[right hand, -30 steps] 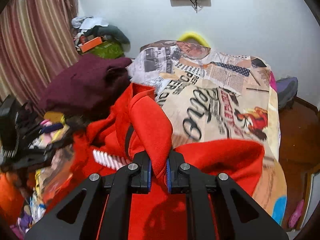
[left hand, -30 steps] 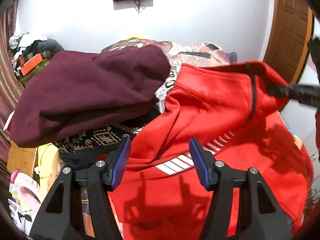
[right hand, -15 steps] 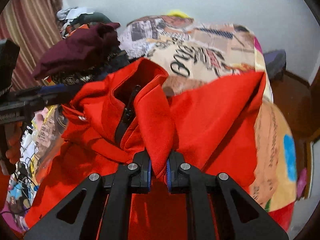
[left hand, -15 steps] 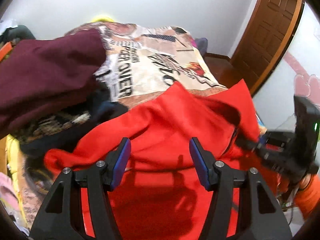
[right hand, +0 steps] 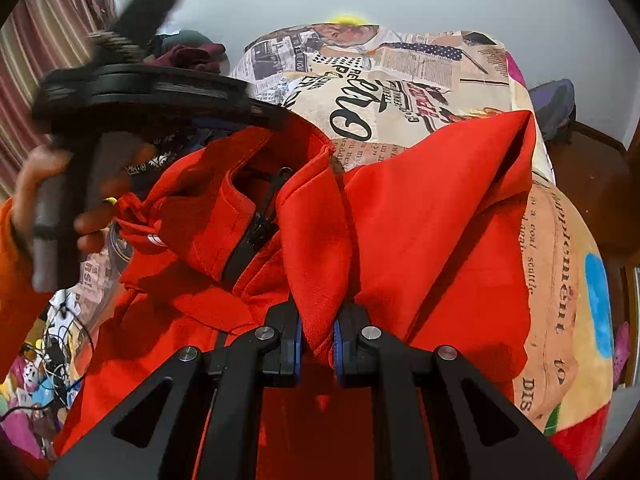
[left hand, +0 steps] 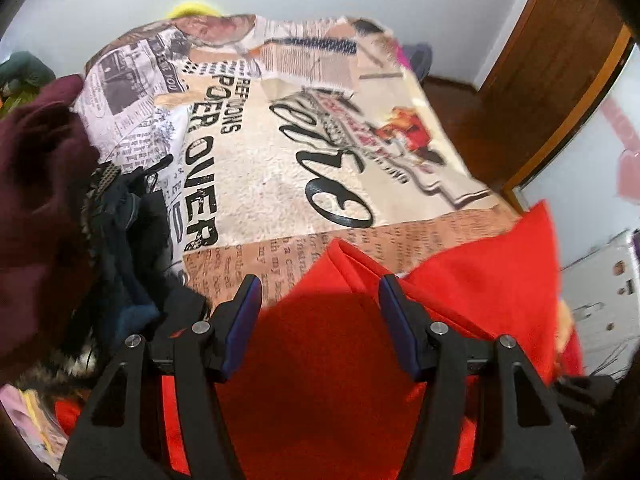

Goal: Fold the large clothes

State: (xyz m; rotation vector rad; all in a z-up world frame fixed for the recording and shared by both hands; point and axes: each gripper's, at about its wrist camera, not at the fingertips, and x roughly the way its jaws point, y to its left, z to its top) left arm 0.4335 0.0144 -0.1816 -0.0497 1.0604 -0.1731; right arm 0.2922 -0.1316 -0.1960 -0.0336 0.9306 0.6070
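A red zip-up jacket [right hand: 432, 216] lies bunched on the near end of a bed covered by a newspaper-print blanket [left hand: 280, 168]. My right gripper [right hand: 316, 340] is shut on a fold of the red jacket beside its black zipper [right hand: 256, 232]. My left gripper [left hand: 320, 308] is open, its jaws wide apart above the jacket [left hand: 320, 344], holding nothing. In the right wrist view the left gripper [right hand: 140, 92] shows blurred at upper left, held by a hand over the jacket's collar.
A maroon garment [left hand: 36, 184] and dark patterned clothes [left hand: 128, 224] are piled at the bed's left side. A wooden door [left hand: 552, 80] stands at right. Cables and clutter [right hand: 52, 352] lie on the floor at left. The blanket [right hand: 400, 80] stretches toward the far wall.
My left gripper has swung right and forward over the jacket, so the bare blanket now fills its view. My right gripper keeps its hold while the jacket has spread wider on the bed.
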